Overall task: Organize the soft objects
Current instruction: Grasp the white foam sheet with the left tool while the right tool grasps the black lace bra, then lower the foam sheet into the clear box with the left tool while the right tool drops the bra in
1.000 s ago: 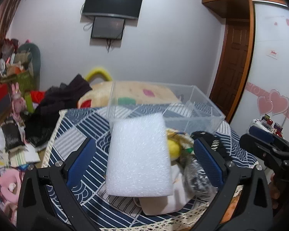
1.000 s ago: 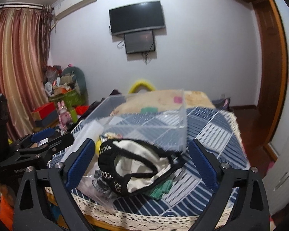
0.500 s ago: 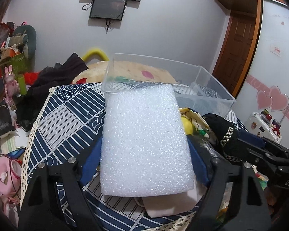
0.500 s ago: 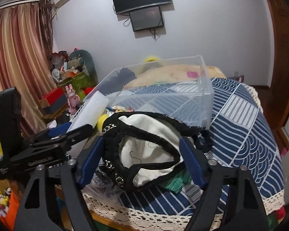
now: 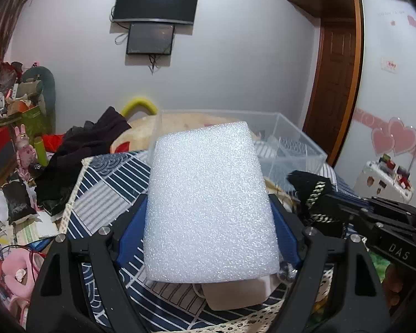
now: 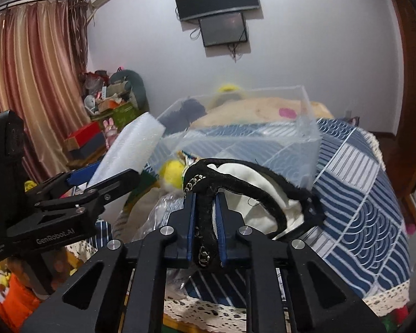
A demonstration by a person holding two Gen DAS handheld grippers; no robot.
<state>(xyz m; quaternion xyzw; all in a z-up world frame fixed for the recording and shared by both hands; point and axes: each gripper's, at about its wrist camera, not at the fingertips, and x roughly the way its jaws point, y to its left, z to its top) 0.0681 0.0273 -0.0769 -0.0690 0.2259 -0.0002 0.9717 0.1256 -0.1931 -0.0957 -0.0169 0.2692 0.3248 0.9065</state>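
Blue-and-white patterned cloth (image 6: 357,194) covers the bench, with a clear plastic bin (image 6: 305,127) toward twelve o'clock and a wall-mounted screen (image 5: 155,0) beyond. Left gripper (image 5: 208,222) has its jaws pressed on both sides of a white foam block (image 5: 208,202) — the block is lifted off the cloth, tilted toward the bin. Right gripper (image 6: 205,211) has its jaws narrow, pinching the chain-trimmed black rim of a black-and-white cap (image 6: 252,191) — a yellow plush (image 6: 172,172) lies at its ten o'clock.
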